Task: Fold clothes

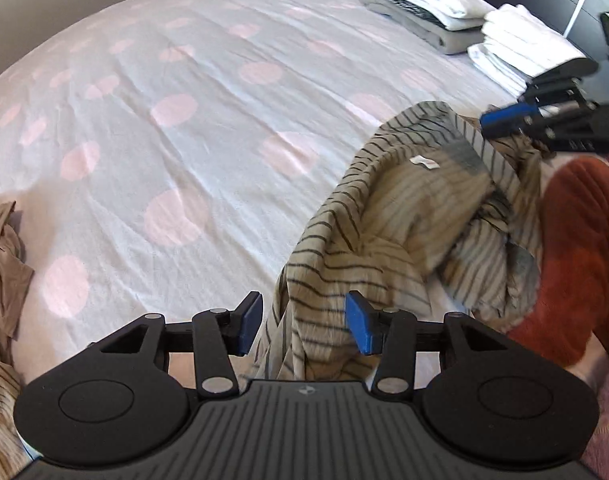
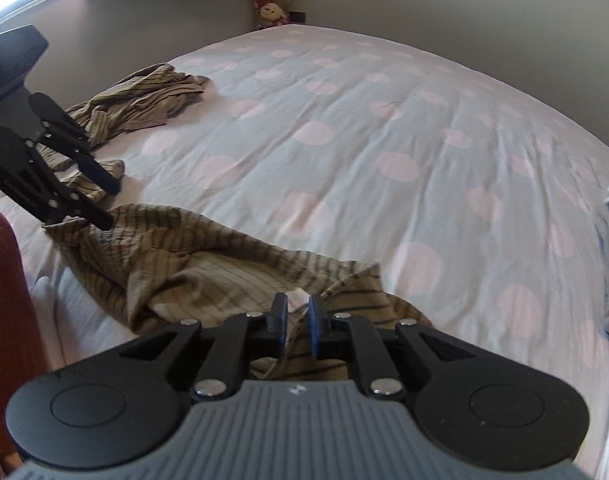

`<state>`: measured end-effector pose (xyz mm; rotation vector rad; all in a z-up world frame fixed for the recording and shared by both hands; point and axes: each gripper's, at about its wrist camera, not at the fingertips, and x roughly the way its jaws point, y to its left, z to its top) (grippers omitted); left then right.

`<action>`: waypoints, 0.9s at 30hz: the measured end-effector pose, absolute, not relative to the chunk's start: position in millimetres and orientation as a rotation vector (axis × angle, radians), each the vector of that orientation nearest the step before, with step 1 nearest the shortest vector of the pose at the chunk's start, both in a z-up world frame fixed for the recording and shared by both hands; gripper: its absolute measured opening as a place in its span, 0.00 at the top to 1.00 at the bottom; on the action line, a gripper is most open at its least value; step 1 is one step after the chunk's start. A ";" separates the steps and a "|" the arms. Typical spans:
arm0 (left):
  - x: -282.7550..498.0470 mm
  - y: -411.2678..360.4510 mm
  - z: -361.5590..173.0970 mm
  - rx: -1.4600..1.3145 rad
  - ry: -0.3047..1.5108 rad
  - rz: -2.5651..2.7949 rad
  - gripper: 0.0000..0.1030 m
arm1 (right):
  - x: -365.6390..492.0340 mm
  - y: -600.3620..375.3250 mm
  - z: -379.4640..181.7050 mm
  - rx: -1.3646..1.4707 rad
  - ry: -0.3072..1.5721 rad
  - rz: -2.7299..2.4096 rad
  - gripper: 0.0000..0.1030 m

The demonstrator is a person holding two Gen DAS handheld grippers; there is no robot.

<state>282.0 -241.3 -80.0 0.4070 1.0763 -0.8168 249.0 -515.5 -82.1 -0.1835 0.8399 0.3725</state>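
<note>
Landmark = striped garment (image 1: 388,216), beige w/ dark stripes, lying crumpled on the polka-dot bedsheet (image 1: 176,92).

Left wrist view, L to R: far left of the garment, at the frame edge, a second heap of tan/striped cloth (image 1: 2,240). Bare sheet btwn that heap & the garment. Left gripper (image 1: 304,326) sits at the garment's near end; jaws stand apart, roughly half open, a fold of the striped fabric lies btwn the blue pads (image 1: 250,322) but pads aren't pressing it, so no grip. Small white label (image 1: 424,163) shows on the garment's inner side. Beyond the garment, upper right: two stacks of folded laundry (image 1: 420,4), well apart from it. Right gripper (image 1: 504,118) is at the garment's far end, blurred; blue pad visible. Just right of the garment: rust-red fuzzy fabric (image 1: 572,232).

Right wrist view, L to R: left gripper (image 2: 104,200) at the garment's (image 2: 192,264) left end, tips at the cloth. Behind it the other striped heap (image 2: 144,96). Right gripper (image 2: 297,320) over the garment's right end; jaws only narrowly parted, cloth & a thin cord seen in the gap; can't tell if the pads touch it.
</note>
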 end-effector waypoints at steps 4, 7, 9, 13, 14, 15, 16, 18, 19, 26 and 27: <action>281.8 -249.9 -91.5 0.349 1.075 -0.824 0.95 | 242.3 -494.3 -90.9 -0.186 0.839 0.402 0.76; 264.5 -256.3 -84.2 0.359 1.018 -0.858 0.97 | 235.2 -488.9 -94.3 -0.141 0.847 0.407 0.73; 246.0 -261.4 -76.0 0.376 0.978 -0.882 0.98 | 229.6 -488.6 -95.3 -0.093 0.858 0.387 0.66; 209.1 -272.5 -70.0 0.375 0.943 -0.904 0.98 | 219.6 -492.6 -93.3 0.052 0.867 0.338 0.57; 199.8 -276.1 -70.5 0.377 0.939 -0.904 0.98 | 216.2 -493.7 -91.9 0.096 0.865 0.333 0.53; 190.4 -279.7 -71.0 0.379 0.935 -0.904 0.98 | 212.5 -494.5 -90.4 0.141 0.863 0.331 0.49; 182.4 -283.0 -72.6 0.378 0.936 -0.902 0.98 | 208.8 -494.8 -89.2 0.180 0.862 0.330 0.47; 168.2 -289.2 -77.3 0.367 0.936 -0.879 0.98 | 201.4 -495.1 -88.2 0.251 0.863 0.337 0.43; 162.4 -292.1 -80.1 0.361 0.939 -0.866 0.98 | 197.7 -495.0 -88.1 0.284 0.864 0.342 0.42; 123.1 -305.4 -88.9 0.352 0.890 -0.858 0.99 | 190.4 -491.1 -111.4 0.472 0.945 0.366 0.42; 119.1 -306.2 -88.2 0.355 0.884 -0.866 0.99 | 191.8 -492.2 -115.1 0.485 0.952 0.358 0.43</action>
